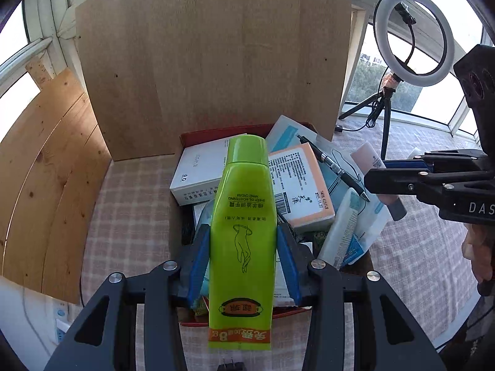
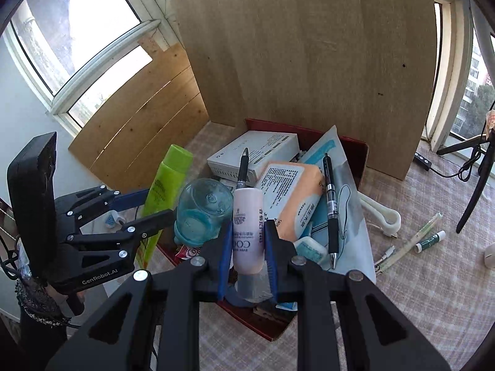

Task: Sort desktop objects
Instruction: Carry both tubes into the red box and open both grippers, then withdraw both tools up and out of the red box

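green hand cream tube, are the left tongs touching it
Touching. The left wrist view shows the left tongs with both blue pads pressed against the sides of the green hand cream tube, no gap either side.

Green hand-cream tube [image 1: 243,232]: flat crimped end nearest the left camera, cap pointing away, held above the red box [image 2: 355,148].
Pink-white bottle [image 2: 247,232]: clear cap toward the right camera, likewise over the box.
Box crammed: white carton [image 2: 256,154], orange-edged pack [image 2: 290,198], two black pens [image 2: 331,204], blue jar [image 2: 201,210].
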{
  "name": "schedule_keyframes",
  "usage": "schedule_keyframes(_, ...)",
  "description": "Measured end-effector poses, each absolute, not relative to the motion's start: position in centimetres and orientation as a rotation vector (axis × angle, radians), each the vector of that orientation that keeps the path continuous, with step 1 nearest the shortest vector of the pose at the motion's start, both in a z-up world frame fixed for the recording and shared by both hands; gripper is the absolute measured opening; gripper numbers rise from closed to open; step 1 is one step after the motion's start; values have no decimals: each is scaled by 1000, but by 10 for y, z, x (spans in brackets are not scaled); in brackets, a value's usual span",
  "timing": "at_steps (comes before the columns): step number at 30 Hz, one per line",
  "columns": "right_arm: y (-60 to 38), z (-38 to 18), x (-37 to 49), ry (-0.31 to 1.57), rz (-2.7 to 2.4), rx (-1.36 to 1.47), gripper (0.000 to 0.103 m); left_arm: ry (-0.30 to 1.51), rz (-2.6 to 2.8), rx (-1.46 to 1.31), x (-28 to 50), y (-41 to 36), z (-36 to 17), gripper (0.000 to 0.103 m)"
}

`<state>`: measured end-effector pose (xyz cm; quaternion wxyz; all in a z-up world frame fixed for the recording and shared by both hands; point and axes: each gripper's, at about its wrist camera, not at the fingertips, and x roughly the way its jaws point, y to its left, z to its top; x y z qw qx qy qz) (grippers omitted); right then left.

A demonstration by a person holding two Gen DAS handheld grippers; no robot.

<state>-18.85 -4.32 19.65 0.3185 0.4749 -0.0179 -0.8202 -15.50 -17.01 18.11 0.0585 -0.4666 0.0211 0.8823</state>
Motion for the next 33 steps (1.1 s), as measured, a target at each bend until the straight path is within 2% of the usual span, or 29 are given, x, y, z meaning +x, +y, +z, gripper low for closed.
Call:
schedule_keyframes(12,-62,185,-239,-8,-2202,1300,20,103,2650,-1437,-223,-141,167,42)
schedule_keyframes(13,-63,182,-244,1,-2211,1320,27,103,2665,-1460,-228,-143,164,42)
schedule_keyframes(15,-62,178,-254,9,-2232,1349,53,84,2683,-1470,-232,-146,162,42)
schedule_keyframes(16,-58,178,-256,-14,-2246,1333,54,67,2687,-1454,-230,-148,164,42)
schedule_keyframes(22,-37,182,-262,-73,-2258,1317,54,50,2711,-1417,-219,-159,172,42)
schedule_keyframes(33,6,194,-223,16,-2349,1265,54,119,2736,-1384,-175,-147,191,42)
